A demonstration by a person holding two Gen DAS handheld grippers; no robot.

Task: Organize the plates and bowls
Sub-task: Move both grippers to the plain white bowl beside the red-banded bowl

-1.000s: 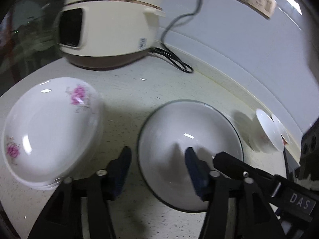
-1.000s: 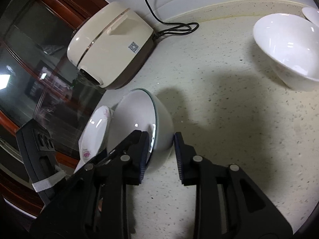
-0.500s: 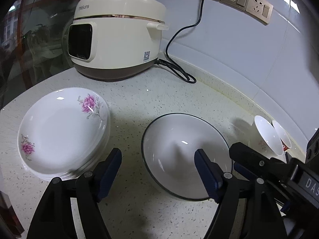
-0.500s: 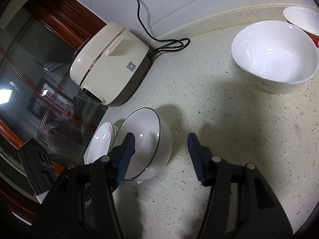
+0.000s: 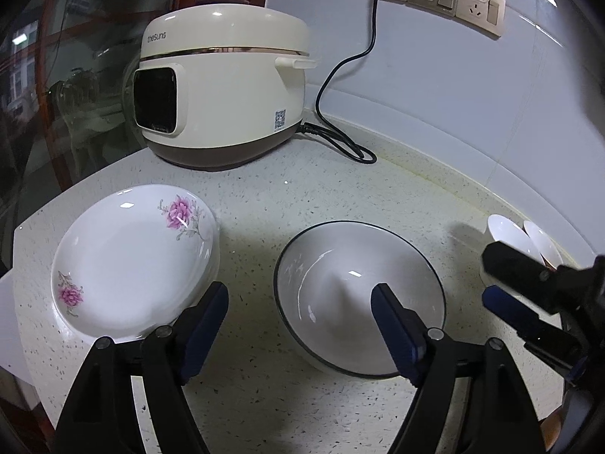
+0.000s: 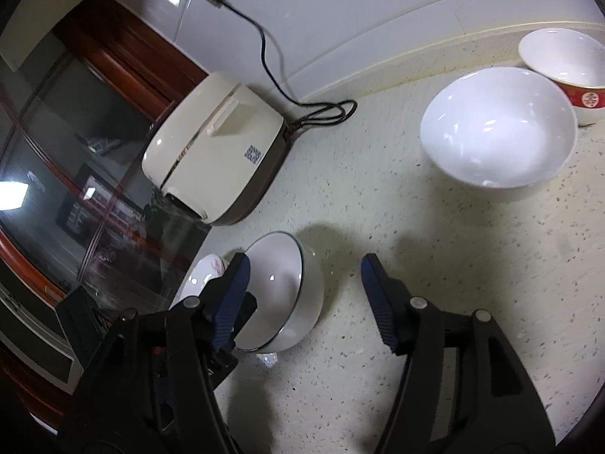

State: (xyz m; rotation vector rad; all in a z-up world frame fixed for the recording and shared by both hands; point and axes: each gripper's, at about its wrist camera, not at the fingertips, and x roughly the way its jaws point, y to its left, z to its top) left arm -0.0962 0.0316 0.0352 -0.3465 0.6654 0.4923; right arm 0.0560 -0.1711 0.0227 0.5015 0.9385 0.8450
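A white bowl with a dark rim [image 5: 359,295] sits on the speckled counter; it also shows in the right wrist view [image 6: 280,295]. A stack of white plates with pink flowers [image 5: 132,261] lies to its left. My left gripper [image 5: 298,321] is open and empty, above the gap between the plates and the bowl. My right gripper [image 6: 302,299] is open and empty, raised beside the dark-rimmed bowl. A plain white bowl [image 6: 499,132] and a red-banded bowl [image 6: 567,72] stand at the right by the wall.
A cream rice cooker [image 5: 223,90] stands at the back left, its black cord [image 5: 340,75] running to a wall socket. A glass cabinet door [image 6: 56,189] borders the counter's left end. The counter edge [image 5: 22,257] is near the plates.
My right gripper has opened, let go of the dark-rimmed bowl and pulled back and up. My left gripper has also drawn back and opened wider. The bowl now rests on the counter.
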